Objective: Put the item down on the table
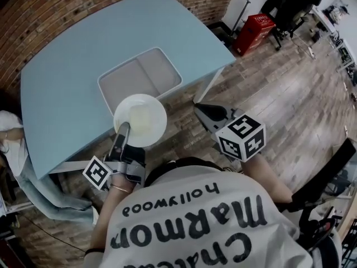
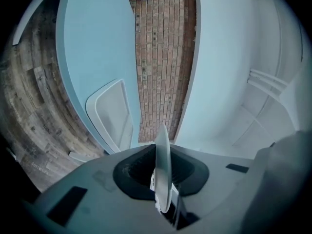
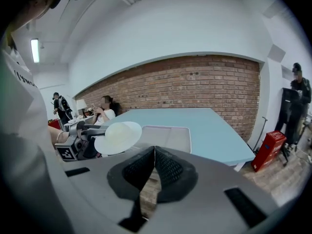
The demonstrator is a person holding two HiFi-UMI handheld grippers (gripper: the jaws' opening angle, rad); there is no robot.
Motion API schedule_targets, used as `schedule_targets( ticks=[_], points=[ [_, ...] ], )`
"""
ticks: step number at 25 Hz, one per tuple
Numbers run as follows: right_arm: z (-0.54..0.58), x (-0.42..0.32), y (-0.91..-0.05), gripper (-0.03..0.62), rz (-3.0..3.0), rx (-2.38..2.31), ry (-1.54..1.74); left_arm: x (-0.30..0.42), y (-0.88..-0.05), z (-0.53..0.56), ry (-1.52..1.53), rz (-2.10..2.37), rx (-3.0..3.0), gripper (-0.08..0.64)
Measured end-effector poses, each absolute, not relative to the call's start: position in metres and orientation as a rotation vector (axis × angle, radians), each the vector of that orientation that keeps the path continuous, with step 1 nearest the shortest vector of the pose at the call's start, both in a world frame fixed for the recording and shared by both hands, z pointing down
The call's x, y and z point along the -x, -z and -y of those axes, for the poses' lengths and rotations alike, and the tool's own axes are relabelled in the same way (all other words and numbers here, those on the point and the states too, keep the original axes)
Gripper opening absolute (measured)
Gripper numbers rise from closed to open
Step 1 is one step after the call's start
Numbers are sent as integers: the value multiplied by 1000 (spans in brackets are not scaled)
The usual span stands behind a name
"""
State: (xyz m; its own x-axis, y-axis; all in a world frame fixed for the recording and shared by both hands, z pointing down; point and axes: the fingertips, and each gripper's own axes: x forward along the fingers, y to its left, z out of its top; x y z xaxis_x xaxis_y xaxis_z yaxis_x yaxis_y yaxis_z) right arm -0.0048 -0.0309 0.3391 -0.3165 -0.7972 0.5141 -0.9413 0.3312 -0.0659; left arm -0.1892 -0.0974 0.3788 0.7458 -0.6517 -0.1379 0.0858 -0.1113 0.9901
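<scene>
Brick wall [image 1: 56, 4] backs a pale blue tabletop [image 1: 72, 77] that carries a shallow grey tray [image 1: 139, 74]. At the near edge of the tabletop, the left tongs [image 1: 124, 128] are clamped on the rim of a white plate [image 1: 140, 120], which overlaps the tray's near rim. The right tongs [image 3: 154, 150] are pressed together with nothing between them, out over the wooden floor [image 1: 268, 82].

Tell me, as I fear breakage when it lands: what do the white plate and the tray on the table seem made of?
The plate is white and smooth, with a slight sheen and a thin, even rim. It could be glazed ceramic or melamine; the look leaves it open. The tray is pale grey and matte, with rounded corners and a moulded raised rim, so it is probably plastic.
</scene>
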Motion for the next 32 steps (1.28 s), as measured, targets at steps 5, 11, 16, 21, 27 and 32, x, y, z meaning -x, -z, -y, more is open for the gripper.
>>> schedule_targets(
  ticks=[5,11,16,21,27,32],
  points=[
    [45,18,-346,11,2236,-1484,-509,185,-376,105,680,500,-1568,38],
    [59,26,-352,11,2285,-1407,-497,187,-385,101,680,549,-1542,38],
    [78,19,-353,10,2317,-1361,-496,191,-386,110,743,598,-1526,38],
    [97,7,-364,11,2331,-1318,-510,193,-391,115,795,674,-1495,38],
    [119,-9,-378,11,2366,-1203,-542,165,-396,126,811,711,-1482,38],
    [136,-42,-379,11,2410,-1104,-567,120,-402,139,827,728,-1467,38]
  ],
)
